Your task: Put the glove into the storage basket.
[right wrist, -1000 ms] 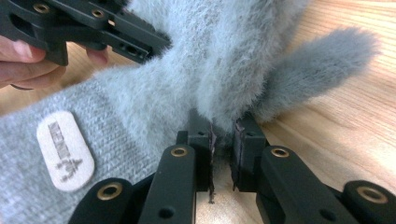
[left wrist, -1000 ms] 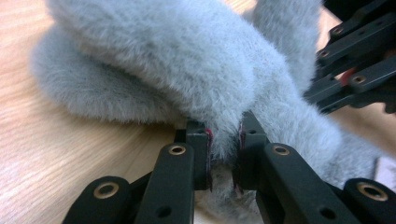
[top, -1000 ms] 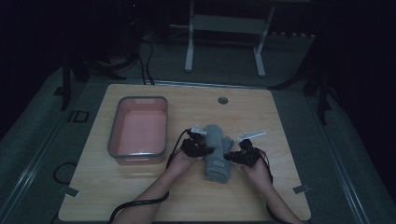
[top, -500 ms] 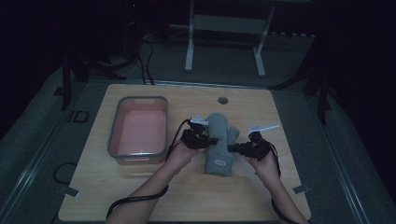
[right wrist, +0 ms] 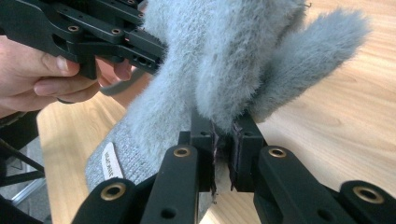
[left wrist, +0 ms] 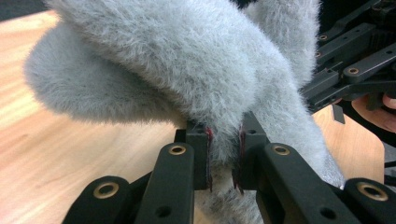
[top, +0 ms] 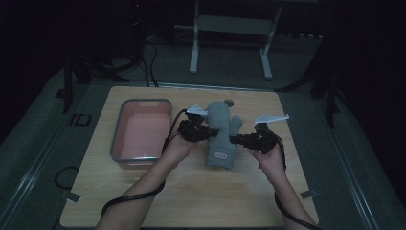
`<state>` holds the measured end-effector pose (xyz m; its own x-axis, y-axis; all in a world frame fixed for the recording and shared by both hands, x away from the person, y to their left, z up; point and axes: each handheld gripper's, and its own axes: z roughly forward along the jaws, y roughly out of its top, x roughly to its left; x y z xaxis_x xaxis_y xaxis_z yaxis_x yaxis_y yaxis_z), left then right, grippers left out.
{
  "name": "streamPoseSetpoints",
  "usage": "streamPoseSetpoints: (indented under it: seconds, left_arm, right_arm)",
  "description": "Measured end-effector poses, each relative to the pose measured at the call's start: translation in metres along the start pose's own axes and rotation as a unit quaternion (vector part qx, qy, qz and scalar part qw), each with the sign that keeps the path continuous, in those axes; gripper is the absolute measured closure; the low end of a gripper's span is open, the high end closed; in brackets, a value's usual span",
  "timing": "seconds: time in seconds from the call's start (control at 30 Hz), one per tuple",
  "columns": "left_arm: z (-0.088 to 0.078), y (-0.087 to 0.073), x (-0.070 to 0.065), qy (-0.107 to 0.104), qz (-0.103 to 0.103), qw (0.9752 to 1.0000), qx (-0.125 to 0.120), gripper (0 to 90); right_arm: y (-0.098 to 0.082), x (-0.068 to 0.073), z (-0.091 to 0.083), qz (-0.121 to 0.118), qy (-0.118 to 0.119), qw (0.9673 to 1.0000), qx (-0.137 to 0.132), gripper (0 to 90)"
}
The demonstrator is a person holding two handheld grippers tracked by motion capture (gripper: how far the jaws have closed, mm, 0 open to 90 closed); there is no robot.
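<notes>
Grey fuzzy mitten (top: 221,132) held between the two grippers above the table (top: 191,201), roughly mid-table, a bit right of the tray. Long axis runs near to far in the high view: cuff end toward the person, hanging lowest, fingertip end pointing away toward the far edge. Thumb sticks out on the right side, also pointing far. Small white label sits near the cuff (text too small to read).

Near first: both forearms come in from the bottom edge, cables trailing off each gripper. Left gripper (top: 207,131) comes at the mitten from its left flank, right gripper (top: 233,139) from its right flank, just below the thumb. So the mitten lies between them, each one biting an opposite side edge about mid-length.

Left gripper view: jaws pinched tight on a fold of grey fleece (left wrist: 196,70), pads nearly meeting with fabric squeezed between. Mitten bulges up and away beyond the jaws, other gripper visible at far right.

Right gripper view: jaws likewise clamped on a fold of the mitten (right wrist: 219,60), thumb lobe off to the right, label and knit cuff to the lower left, other hand and its gripper at upper left.

Farther out: pink tray (top: 119,139) with grey rim, left of the mitten, well apart from it.
</notes>
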<state>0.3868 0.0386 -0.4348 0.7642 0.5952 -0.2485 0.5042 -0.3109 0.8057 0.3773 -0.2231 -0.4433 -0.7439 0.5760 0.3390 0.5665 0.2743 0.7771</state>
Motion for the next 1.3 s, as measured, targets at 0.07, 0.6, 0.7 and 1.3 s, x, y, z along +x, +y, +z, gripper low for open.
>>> streamPoseSetpoints:
  seconds: [0.07,0.6,0.7,1.3]
  left_arm:
    - [-0.006,0.004,0.002,0.006,0.005,1.0000,0.002,80.7]
    - [-0.075,0.023,0.032,0.053,-0.001,0.9985,-0.012,80.7]
    - [-0.092,0.024,0.040,0.061,-0.006,0.9981,-0.009,80.7]
    - [-0.182,-0.012,0.087,0.130,-0.048,0.9904,0.002,80.5]
  right_arm:
    - [0.006,0.002,0.002,-0.001,0.002,1.0000,0.000,82.4]
    - [0.071,0.031,0.035,-0.022,0.039,0.9989,-0.012,82.5]
    - [0.083,0.042,0.044,-0.031,0.046,0.9984,-0.011,82.5]
    - [0.127,0.102,0.134,-0.058,0.090,0.9941,0.013,82.5]
